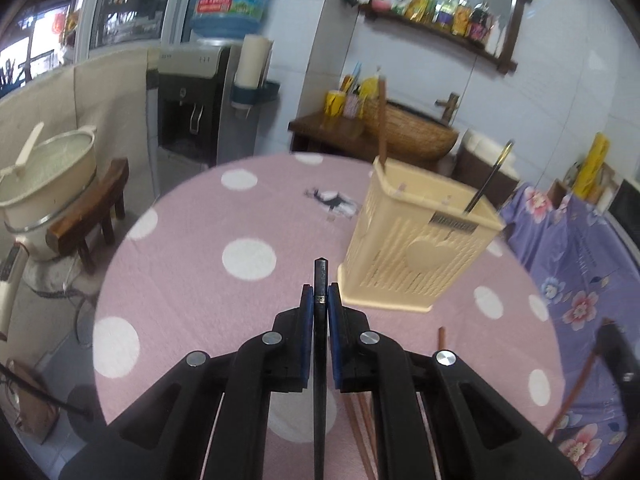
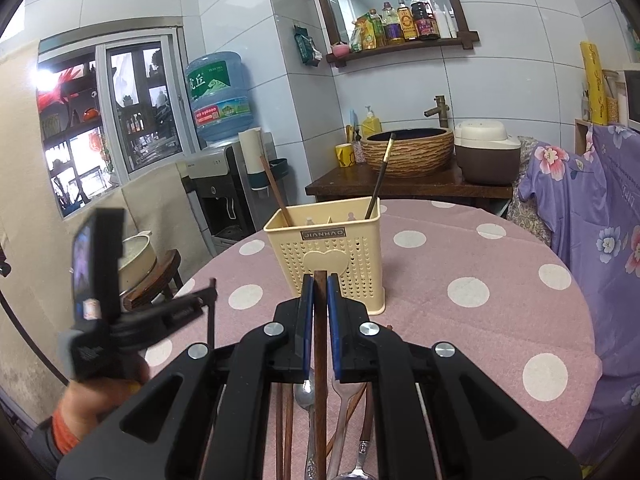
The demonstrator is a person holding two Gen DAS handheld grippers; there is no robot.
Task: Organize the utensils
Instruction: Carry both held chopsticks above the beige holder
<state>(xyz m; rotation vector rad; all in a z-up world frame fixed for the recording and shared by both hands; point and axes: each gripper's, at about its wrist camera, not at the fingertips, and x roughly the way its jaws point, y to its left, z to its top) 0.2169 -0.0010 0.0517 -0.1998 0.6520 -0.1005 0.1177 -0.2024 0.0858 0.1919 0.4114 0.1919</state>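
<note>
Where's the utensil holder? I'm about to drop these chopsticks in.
The cream utensil holder stands on the polka-dot table, just beyond the right gripper, right of centre in the left wrist view.

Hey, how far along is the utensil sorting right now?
Partly done. Two chopsticks already stand in the cream holder: a brown chopstick and a dark chopstick. In hand: the left hand-held gripper clamps a black chopstick, the right hand-held gripper a brown wooden one. Left: spoons and more chopsticks lying on the tablecloth.

"JIANHAO" on the cream utensil holder's (image 2: 325,254) dark nameplate (image 2: 323,233)
</note>
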